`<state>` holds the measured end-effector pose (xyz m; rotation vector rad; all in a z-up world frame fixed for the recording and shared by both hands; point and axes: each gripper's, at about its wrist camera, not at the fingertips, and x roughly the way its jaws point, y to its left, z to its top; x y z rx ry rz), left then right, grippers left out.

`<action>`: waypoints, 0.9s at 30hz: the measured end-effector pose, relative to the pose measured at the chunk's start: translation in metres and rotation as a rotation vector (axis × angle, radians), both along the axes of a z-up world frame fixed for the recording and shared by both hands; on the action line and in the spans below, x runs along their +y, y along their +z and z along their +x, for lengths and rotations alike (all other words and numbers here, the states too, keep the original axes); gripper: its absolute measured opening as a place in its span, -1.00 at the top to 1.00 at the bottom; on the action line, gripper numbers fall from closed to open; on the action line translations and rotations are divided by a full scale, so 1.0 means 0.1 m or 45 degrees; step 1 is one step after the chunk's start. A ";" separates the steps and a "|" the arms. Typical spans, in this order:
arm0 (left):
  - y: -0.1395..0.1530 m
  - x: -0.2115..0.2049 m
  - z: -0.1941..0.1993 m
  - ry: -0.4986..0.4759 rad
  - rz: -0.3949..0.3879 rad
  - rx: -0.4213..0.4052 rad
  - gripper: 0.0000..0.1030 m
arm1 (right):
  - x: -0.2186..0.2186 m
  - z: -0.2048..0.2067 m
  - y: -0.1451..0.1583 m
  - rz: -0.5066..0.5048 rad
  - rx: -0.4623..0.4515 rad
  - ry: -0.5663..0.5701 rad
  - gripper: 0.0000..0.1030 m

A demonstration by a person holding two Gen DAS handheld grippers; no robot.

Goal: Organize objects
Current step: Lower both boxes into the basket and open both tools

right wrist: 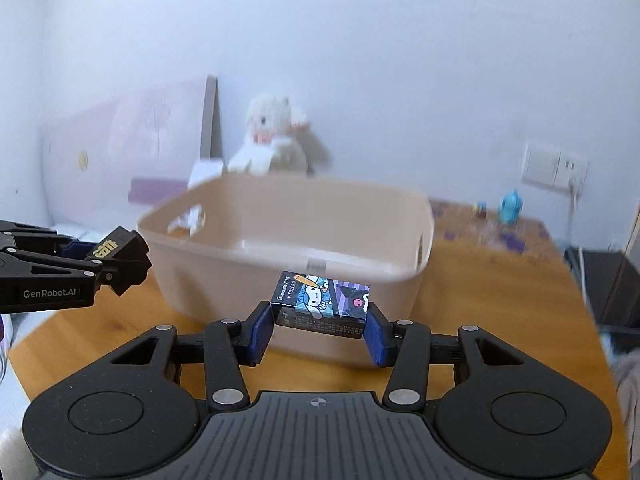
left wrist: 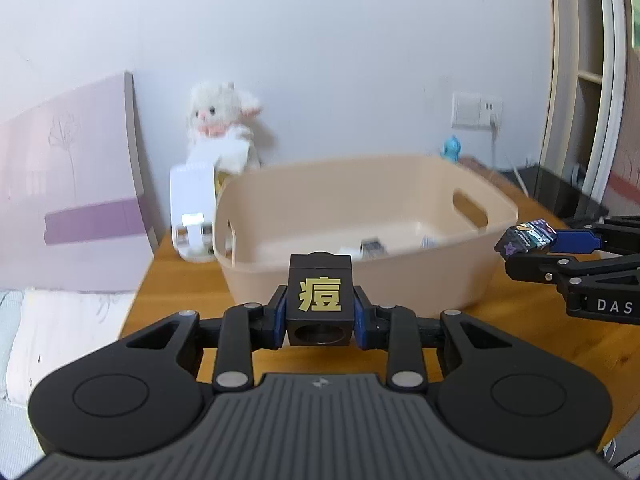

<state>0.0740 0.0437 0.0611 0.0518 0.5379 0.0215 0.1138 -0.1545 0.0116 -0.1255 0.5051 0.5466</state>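
Note:
My left gripper (left wrist: 320, 312) is shut on a black cube (left wrist: 320, 300) with a gold character, held above the wooden table in front of the beige plastic basket (left wrist: 360, 276). My right gripper (right wrist: 319, 324) is shut on a small cartoon-printed box (right wrist: 322, 300), held in front of the same basket (right wrist: 240, 272). The right gripper with its box (left wrist: 526, 237) shows at the right of the left wrist view. The left gripper with the cube (right wrist: 116, 252) shows at the left of the right wrist view. A few small items (left wrist: 372, 246) lie inside the basket.
A white plush toy (left wrist: 224, 120) and a white device (left wrist: 192, 212) stand behind the basket by the wall. A pink headboard (left wrist: 68, 184) stands to the left. A small blue figure (right wrist: 511, 206) stands at the back right, near a wall socket (right wrist: 554, 168). A dark box (left wrist: 560, 192) sits far right.

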 end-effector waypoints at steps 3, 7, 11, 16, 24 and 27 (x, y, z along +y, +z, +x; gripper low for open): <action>0.16 0.00 0.04 0.004 -0.001 -0.048 0.34 | -0.05 0.02 0.19 0.042 -0.043 0.001 0.13; 0.33 0.00 0.17 0.026 -0.001 -0.093 0.34 | -0.09 0.07 0.40 0.080 -0.106 -0.004 0.13; 0.39 0.04 0.40 0.069 -0.039 -0.101 0.34 | -0.07 0.20 0.57 0.108 -0.152 -0.015 0.13; 0.31 0.03 0.77 0.117 -0.041 -0.053 0.34 | 0.06 0.46 0.65 0.103 -0.152 -0.027 0.13; -0.02 0.01 1.36 0.185 -0.023 0.143 0.34 | 0.34 0.92 0.39 -0.056 -0.051 -0.031 0.13; -0.15 -0.01 1.52 0.201 -0.009 0.231 0.34 | 0.40 1.10 0.23 -0.092 0.018 -0.048 0.13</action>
